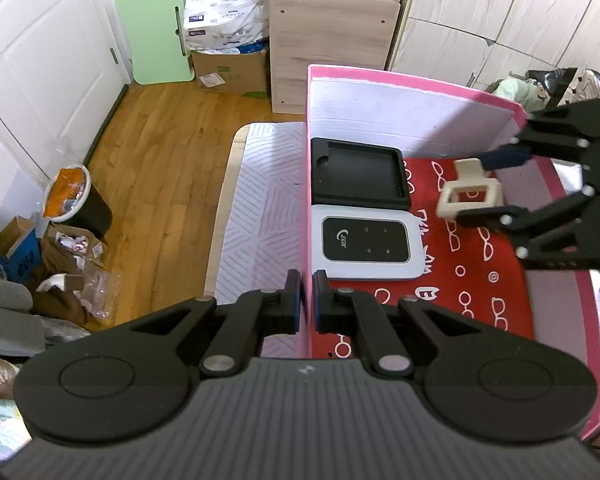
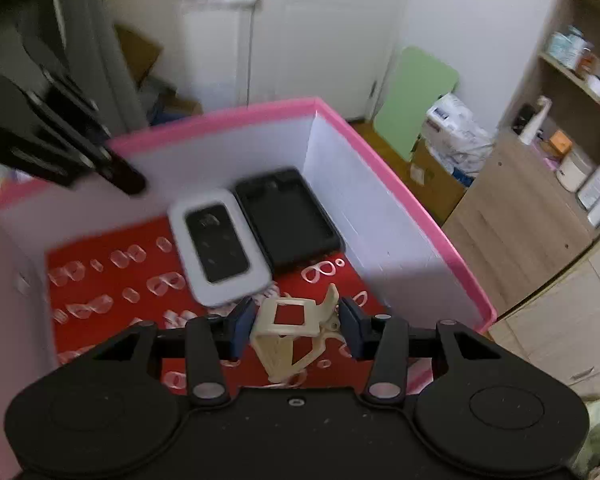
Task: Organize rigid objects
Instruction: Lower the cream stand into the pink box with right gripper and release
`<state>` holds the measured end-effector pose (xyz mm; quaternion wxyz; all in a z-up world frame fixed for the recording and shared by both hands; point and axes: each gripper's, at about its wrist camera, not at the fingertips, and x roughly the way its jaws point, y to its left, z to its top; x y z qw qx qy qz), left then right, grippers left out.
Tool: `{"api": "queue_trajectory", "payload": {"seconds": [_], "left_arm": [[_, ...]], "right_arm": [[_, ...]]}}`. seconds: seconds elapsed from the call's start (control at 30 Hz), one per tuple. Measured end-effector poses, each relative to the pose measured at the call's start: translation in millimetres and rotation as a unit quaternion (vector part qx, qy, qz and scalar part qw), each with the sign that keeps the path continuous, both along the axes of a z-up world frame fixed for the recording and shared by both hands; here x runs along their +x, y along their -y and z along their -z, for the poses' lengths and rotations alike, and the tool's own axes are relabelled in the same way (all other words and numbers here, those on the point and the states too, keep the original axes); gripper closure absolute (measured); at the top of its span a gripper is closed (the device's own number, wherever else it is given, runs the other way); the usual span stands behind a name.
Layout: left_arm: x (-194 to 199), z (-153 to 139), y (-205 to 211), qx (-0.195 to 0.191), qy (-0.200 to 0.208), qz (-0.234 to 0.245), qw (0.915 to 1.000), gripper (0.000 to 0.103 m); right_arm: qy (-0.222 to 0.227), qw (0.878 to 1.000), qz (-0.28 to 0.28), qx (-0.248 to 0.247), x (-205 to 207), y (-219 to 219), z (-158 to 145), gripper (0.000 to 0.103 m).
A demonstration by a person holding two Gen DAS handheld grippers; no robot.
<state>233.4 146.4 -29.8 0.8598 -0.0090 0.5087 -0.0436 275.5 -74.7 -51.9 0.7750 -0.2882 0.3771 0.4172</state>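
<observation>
Left wrist view first, going left to right: wooden floor with a bin full of trash, then a striped white mat, then the pink box with white inner walls and a red bottom printed with little white glasses. The left gripper has its jaws pinched nearly together on the box's left wall, so it's basically holding the thin pink edge. Inside, against that wall, sit a black tray and right next to it, touching, a white pocket router with a black glossy face. Further right is the cream clip, a small plastic clamp thing with a square open frame and a flat tab sticking up, sitting between the fingers of the right gripper just over the red floor. Right wrist view shows the right gripper's jaws fairly wide with the clip in the gap; can't tell if the pads are actually touching it. That view is a bit blurry.
</observation>
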Motion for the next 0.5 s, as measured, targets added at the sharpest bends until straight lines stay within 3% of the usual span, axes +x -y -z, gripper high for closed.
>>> {"api": "queue_trajectory", "payload": {"seconds": [0.13, 0.37, 0.5], "left_arm": [[0, 1, 0, -0.005, 0.0, 0.0, 1.0, 0.098], [0, 1, -3, -0.008, -0.002, 0.003, 1.0, 0.098], [0, 1, -2, -0.005, -0.001, 0.004, 1.0, 0.098]], "right_arm": [[-0.02, 1.0, -0.019, 0.012, 15, -4, 3, 0.052], [-0.008, 0.998, -0.022, 0.058, 23, -8, -3, 0.052], [-0.003, 0.999, -0.031, 0.012, 24, -11, 7, 0.052]]}}
